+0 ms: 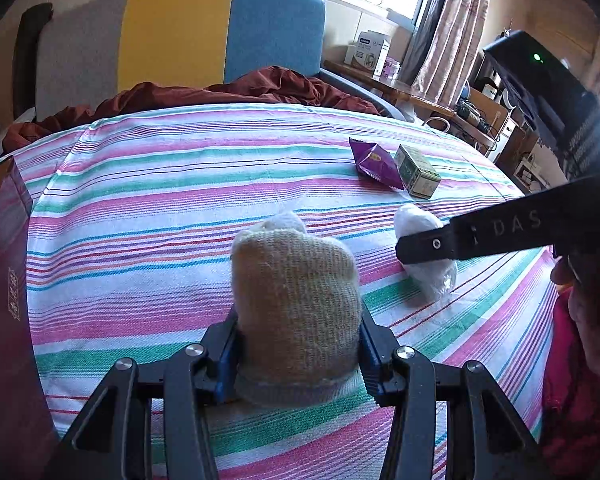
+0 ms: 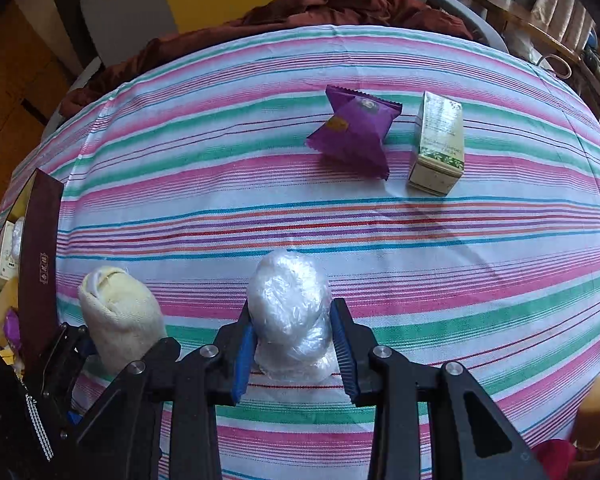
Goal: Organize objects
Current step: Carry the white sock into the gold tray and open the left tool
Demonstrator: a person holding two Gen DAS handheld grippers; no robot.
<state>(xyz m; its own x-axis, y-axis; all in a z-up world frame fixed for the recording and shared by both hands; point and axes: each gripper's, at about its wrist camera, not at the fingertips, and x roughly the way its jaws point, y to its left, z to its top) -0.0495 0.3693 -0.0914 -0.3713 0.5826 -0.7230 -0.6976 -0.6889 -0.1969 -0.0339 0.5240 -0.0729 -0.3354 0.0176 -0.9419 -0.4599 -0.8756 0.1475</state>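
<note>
The letters "DAS" stand on the right gripper's [image 1: 416, 250] black finger.

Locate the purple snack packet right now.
The purple snack packet lies on the far part of the striped cloth, just left of the small green box in the right wrist view, touched by neither hand-held gripper.

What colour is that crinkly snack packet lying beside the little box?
Purple snack packet, clearest in the right wrist view.
</note>
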